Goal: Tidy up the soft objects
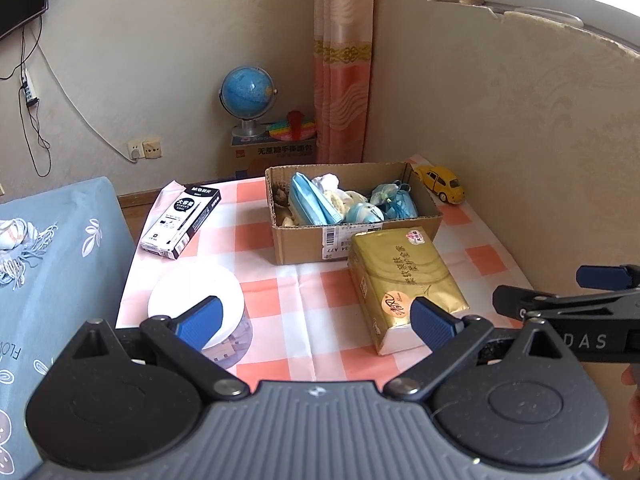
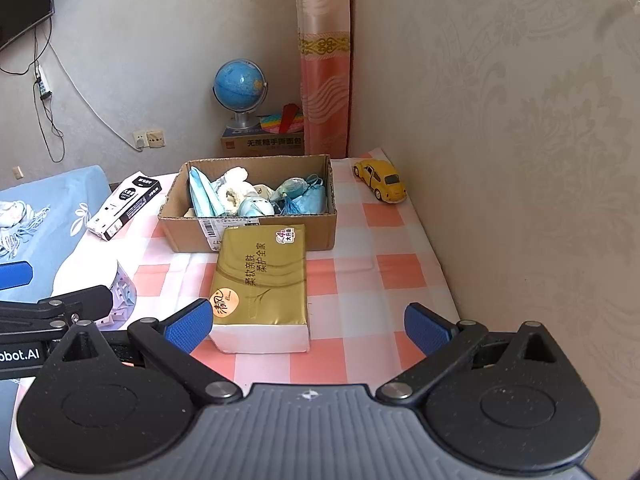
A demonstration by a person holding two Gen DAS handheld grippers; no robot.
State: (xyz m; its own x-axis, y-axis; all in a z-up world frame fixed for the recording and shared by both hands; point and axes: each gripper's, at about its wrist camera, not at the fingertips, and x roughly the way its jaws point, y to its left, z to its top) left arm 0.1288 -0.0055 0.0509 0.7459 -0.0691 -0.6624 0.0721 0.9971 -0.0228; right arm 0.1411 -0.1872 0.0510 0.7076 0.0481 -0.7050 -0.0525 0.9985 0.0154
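A gold tissue pack (image 1: 404, 284) (image 2: 262, 284) lies on the checked tablecloth, just in front of an open cardboard box (image 1: 304, 242) (image 2: 180, 232). The box holds blue face masks (image 1: 312, 200) (image 2: 202, 196), a white fluffy item (image 2: 236, 188) and other soft blue things (image 1: 394, 200) (image 2: 300, 198). My left gripper (image 1: 316, 322) is open and empty, above the table's near edge, left of the pack. My right gripper (image 2: 308, 326) is open and empty, with the pack's near end just beyond its left finger (image 2: 188, 326).
A black-and-white pen box (image 1: 180, 220) (image 2: 124, 206) lies left of the cardboard box. A round white-lidded tin (image 1: 196, 304) (image 2: 116, 292) stands near left. A yellow toy car (image 1: 440, 182) (image 2: 380, 180) sits by the right wall. A blue bedsheet (image 1: 52, 264) borders the left side.
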